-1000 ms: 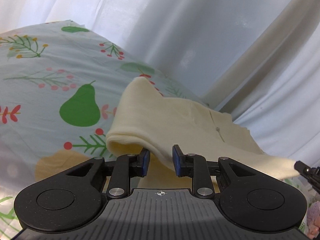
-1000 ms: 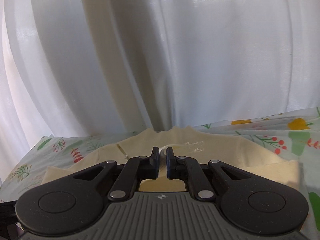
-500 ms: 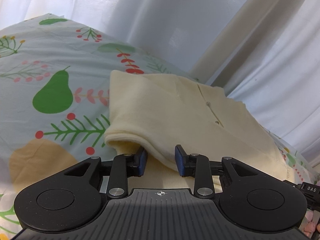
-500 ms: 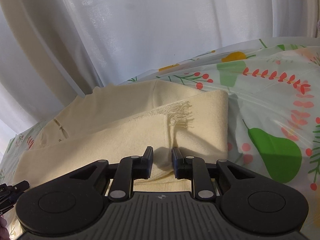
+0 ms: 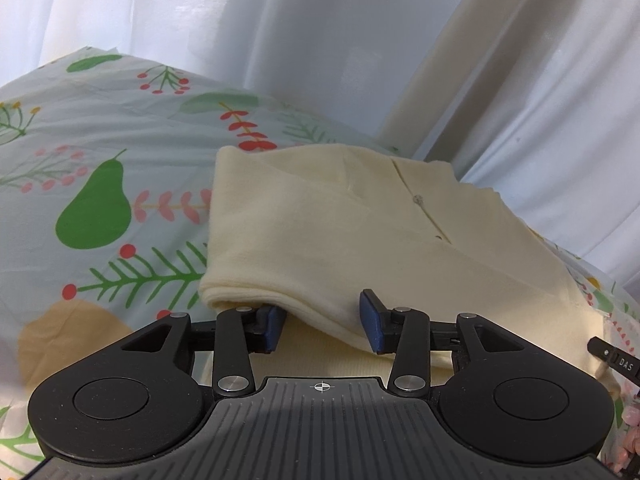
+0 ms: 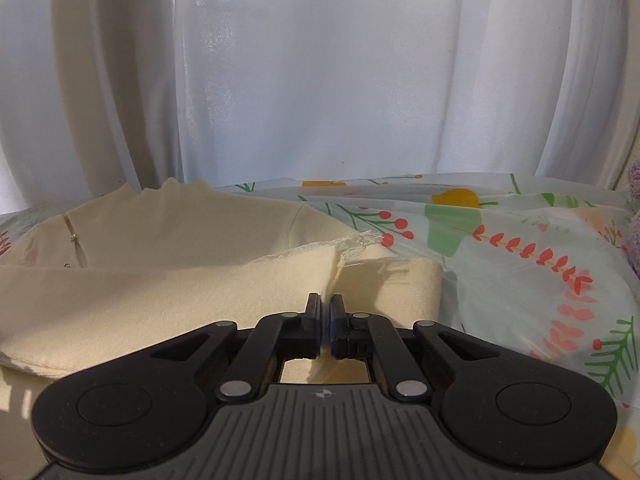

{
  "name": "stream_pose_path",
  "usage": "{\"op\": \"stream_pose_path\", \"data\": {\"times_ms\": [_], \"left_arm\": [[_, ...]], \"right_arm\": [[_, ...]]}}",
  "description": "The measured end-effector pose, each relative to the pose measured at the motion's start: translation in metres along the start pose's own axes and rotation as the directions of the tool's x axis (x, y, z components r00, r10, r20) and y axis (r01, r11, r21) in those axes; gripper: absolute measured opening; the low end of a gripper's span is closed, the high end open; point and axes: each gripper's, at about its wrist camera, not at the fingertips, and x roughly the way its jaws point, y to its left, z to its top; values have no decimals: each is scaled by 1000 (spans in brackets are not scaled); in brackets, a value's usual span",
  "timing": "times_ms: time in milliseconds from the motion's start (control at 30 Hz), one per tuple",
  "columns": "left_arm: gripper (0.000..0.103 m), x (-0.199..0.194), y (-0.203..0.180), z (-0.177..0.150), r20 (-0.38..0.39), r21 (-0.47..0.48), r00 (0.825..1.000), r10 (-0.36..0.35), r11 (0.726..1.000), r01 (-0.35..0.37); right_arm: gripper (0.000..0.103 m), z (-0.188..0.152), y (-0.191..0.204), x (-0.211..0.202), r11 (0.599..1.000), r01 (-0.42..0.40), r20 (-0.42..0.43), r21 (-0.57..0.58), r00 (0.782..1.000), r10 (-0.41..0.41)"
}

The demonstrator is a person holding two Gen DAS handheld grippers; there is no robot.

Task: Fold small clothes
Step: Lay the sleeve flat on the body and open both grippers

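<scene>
Black plastic, ribbed housing, blue pads: the left gripper (image 5: 322, 322) tilts downward over the bed, its jaws opening, the folded hem of the garment sagging between the pads with a gap on the right-hand side; the left-hand pad sits under the hem and contact there cannot be judged. The right gripper (image 6: 326, 318) also angles down, jaws clenched on a thin pinch of the same cloth, which bunches into a ridge running away from the fingertips.

Surface: pale blue cotton bedsheet printed with green pears, red berries and sprigs (image 5: 92, 208), lightly creased, extending left of the left fingers and right of the right fingers. Behind it hang sheer white curtains (image 6: 320, 80) with a cream drape (image 5: 452, 80) among them.

Task item: cream soft-knit small garment with a buttoned placket (image 5: 320, 232), lying on the sheet directly ahead of both sets of fingers. Folded over on itself, several layers visible at the near-left corner. Placket with small buttons lies beyond the left fingers, toward the right. In the right wrist view a frayed lace-like edge (image 6: 352, 242) shows just past the fingertips.
</scene>
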Motion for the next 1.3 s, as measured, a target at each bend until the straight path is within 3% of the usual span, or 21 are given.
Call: {"op": "stream_pose_path", "data": {"times_ms": [300, 400, 433, 500, 600, 667, 733, 767, 800, 833, 1000, 1133, 1300], "left_arm": [[46, 1, 9, 5, -8, -40, 1000, -19, 999, 18], [46, -7, 11, 2, -36, -33, 998, -47, 998, 46], [46, -10, 12, 0, -45, -41, 996, -73, 997, 72], [46, -14, 10, -5, -64, -47, 988, -138, 990, 135], [46, -9, -3, -11, -94, -25, 977, -190, 982, 188], [46, -2, -13, -11, -106, -11, 976, -192, 981, 192], [46, 3, -19, -10, -101, 3, 973, -206, 978, 207], [46, 6, -21, -9, -98, 11, 976, -192, 981, 194], [45, 8, -22, -8, -92, 20, 979, -179, 983, 182], [45, 10, -21, -7, -88, 27, 981, -176, 983, 179], [45, 15, -15, 3, -57, 50, 992, -111, 992, 114], [45, 19, -6, 9, -42, 34, 993, -110, 993, 112], [46, 8, 3, 14, -93, 32, 991, -100, 994, 103]], "right_arm": [[5, -7, 0, 8, 997, 65, 12, -49, 998, -64], [7, -4, -15, -5, 996, 42, -14, 75, 999, -41], [12, -3, -26, -17, 985, -5, -19, 170, 1000, 8], [26, -7, -43, -35, 941, -101, -20, 324, 993, 113], [41, -29, -66, -43, 770, -273, -28, 577, 935, 353], [41, -41, -68, -30, 703, -283, -55, 653, 908, 416], [32, -46, -67, -18, 687, -255, -60, 681, 915, 399], [27, -46, -66, -15, 686, -259, -42, 680, 920, 389], [10, -44, -64, -13, 698, -248, -40, 672, 929, 369], [6, -42, -62, -10, 715, -239, -45, 657, 935, 353], [6, -28, -58, -2, 803, -220, -35, 555, 958, 286], [6, -29, -67, 6, 769, -231, -11, 595, 955, 295], [8, -29, -62, -4, 813, -221, -52, 539, 955, 293]]}}
